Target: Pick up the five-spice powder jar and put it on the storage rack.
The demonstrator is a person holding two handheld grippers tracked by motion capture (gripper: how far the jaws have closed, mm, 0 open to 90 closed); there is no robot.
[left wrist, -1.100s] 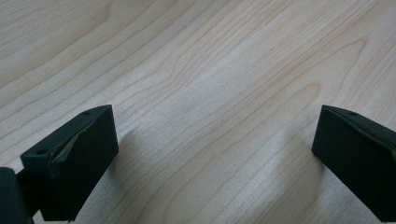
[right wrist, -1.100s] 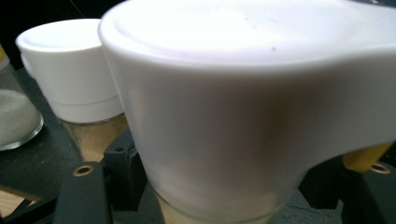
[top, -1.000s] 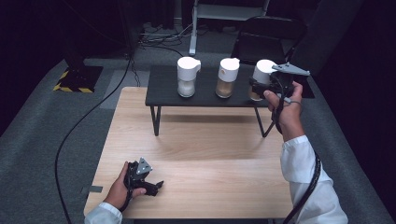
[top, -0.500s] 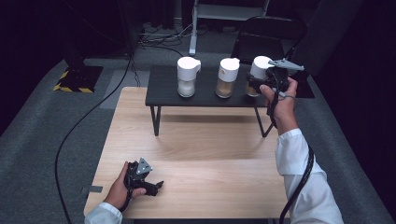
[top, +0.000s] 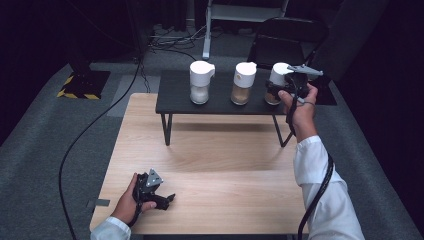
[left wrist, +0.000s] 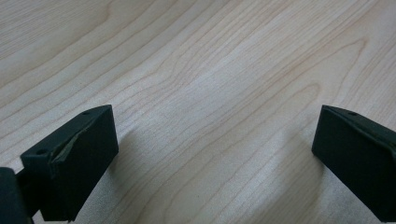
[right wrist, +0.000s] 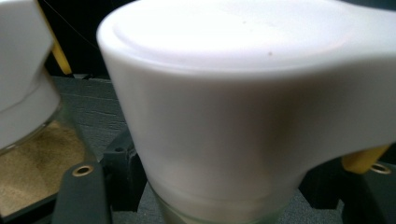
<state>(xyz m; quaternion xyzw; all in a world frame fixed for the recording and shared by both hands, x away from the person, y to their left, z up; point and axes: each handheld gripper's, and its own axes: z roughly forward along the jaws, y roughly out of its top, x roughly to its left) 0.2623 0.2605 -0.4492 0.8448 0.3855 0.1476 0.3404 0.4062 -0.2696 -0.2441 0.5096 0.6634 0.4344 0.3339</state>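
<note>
On the left, the left gripper [top: 161, 199] lies low on the pale wooden counter [top: 225, 165] in the person's left hand [top: 127, 205], its jaws spread wide with only bare wood grain between them in the left gripper view; it looks parked and takes no part in the work. Farther back, on a small dark raised stand [top: 175, 97] at the counter's far edge, three white-capped glass jars stand in a row: the left jar [top: 200, 82] holds something white, the middle jar [top: 243, 83] holds a tan, sandy powder, and the right jar [top: 276, 82] is the one being handled. The right gripper [top: 274, 91], held in the right hand [top: 300, 107], is pinched on that right jar: in the right gripper view its white cap [right wrist: 243, 93] looms between the two black jaws, which sit close against the glass just under the cap, and the middle jar's tan contents show at the left edge. The step in hand, as I judge it, is the grasp of the right jar, apparently secured but with the jar not clearly lifted off the stand. The next move would call for a straight, steady lift that keeps the jar upright and clear of its near neighbour, since the grip sits high on smooth glass and a tilt could let it slip.
</note>
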